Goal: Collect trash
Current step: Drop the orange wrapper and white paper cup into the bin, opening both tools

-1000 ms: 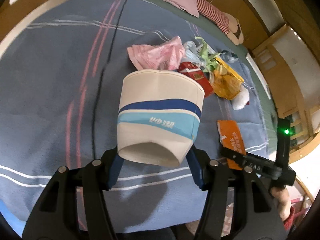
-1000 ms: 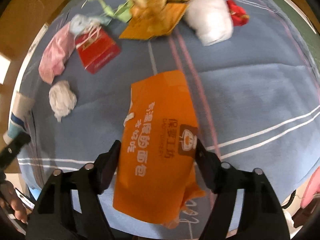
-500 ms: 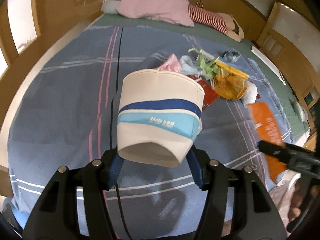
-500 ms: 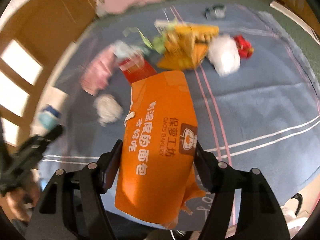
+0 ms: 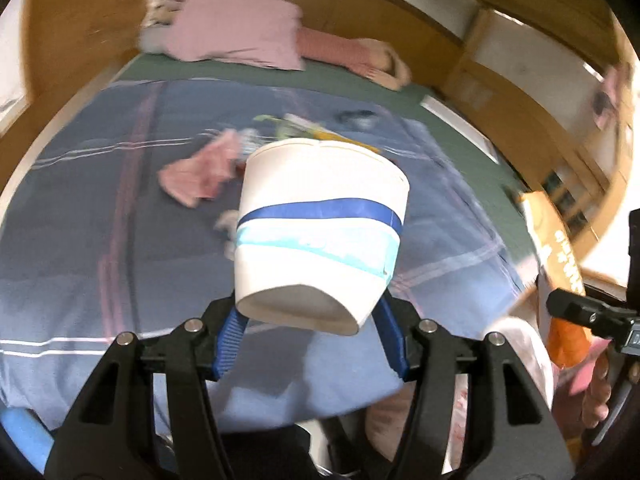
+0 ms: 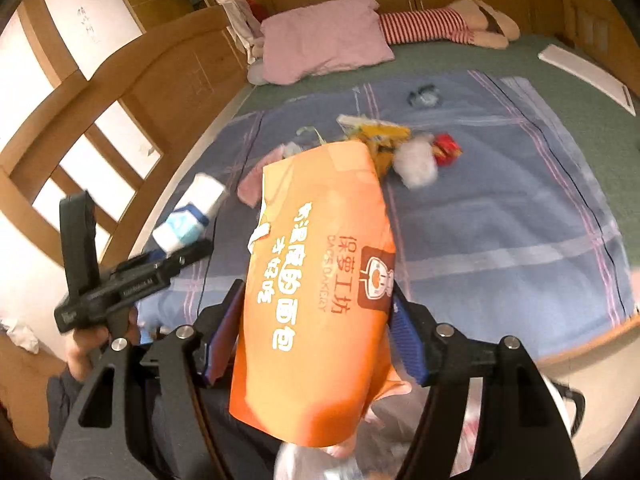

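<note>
The paper cup looks smooth and matt. The orange bakery bag is shiny. The blue blanket is soft cloth.

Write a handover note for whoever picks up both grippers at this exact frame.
Left gripper: shut on the paper cup, held above the bed.
Right gripper: shut on the orange bag, held above a clear plastic bag at the bed's near edge.
Done: both pieces are lifted off the blanket; neither is dropped yet.
Left: release both, seemingly into the plastic bag, then collect the litter on the blanket: pink wrapper, yellow wrapper, white wad, red wrapper.
</note>
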The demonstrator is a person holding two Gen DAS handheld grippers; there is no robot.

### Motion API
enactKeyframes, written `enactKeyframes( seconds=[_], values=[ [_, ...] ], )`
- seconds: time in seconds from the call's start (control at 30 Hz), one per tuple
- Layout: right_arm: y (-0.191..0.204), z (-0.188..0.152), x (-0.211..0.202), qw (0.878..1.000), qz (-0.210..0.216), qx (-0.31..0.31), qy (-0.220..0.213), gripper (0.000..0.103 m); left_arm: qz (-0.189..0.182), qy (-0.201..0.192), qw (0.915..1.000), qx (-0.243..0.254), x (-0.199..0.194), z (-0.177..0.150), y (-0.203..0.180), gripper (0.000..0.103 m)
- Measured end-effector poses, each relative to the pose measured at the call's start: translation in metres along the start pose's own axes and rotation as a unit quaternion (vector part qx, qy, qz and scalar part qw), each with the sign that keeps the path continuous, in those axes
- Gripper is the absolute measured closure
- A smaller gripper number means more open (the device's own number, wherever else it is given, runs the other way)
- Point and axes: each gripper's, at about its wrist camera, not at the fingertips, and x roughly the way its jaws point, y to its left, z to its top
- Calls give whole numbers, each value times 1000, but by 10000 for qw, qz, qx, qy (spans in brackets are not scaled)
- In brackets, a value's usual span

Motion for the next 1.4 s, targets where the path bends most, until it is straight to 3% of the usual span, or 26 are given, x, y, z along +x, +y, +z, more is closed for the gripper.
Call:
enactKeyframes(
  seconds=[0.17, 0.33, 0.4, 0.47, 0.57, 0.7, 0.8, 0.87, 1.0, 1.07, 1.1, 1.2, 1.3, 1.4],
  values=[
    [-29, -44, -26, 9989, -275, 60, 373, 36, -163, 74, 9989, 442, 0, -13, -35, 44],
    [-50, -89, -14, 9924, -104, 171, 1217, 27, -230, 224, 9972, 681, 9, -24, -55, 44],
    [-55, -96, -17, 9918, -46, 254, 1252, 22, -230, 272, 9966, 738, 11, -27, -59, 44],
    [-65, -93, -30, 9942, -67, 457, 967, 19, -245, 337, 9958, 814, 13, -32, -64, 44],
    [-88, -82, -63, 9933, -265, 1123, 87, 18, -441, 403, 9934, 981, 15, -39, -77, 44],
    [-119, -76, -114, 9727, -341, 1976, -1165, 18, -1093, 529, 9826, 1403, 15, -55, -111, 44],
    [-126, -77, -135, 9613, -419, 2177, -1633, 17, -1488, 725, 9702, 1770, 19, -73, -140, 44],
    [-131, -73, -141, 9588, -453, 2202, -1739, 16, -1724, 952, 9576, 2104, 26, -90, -163, 44],
    [-135, -71, -134, 9594, -399, 2259, -1639, 15, -1859, 1227, 9382, 2648, 35, -116, -196, 42],
    [-138, -71, -129, 9602, -350, 2304, -1540, 15, -1849, 1268, 9323, 2837, 37, -124, -205, 25],
    [-138, -71, -125, 9600, -327, 2343, -1500, 15, -1802, 1188, 9334, 2866, 35, -124, -205, 16],
    [-138, -70, -114, 9602, -234, 2413, -1390, 15, -1761, 929, 9408, 2744, 28, -113, -197, 15],
    [-136, -67, -107, 9612, -216, 2408, -1328, 15, -1661, 640, 9573, 2276, 21, -87, -170, 13],
    [-133, -63, -97, 9636, -241, 2359, -1236, 15, -1078, 271, 9797, 1667, 14, -56, -127, 13]
  ],
)
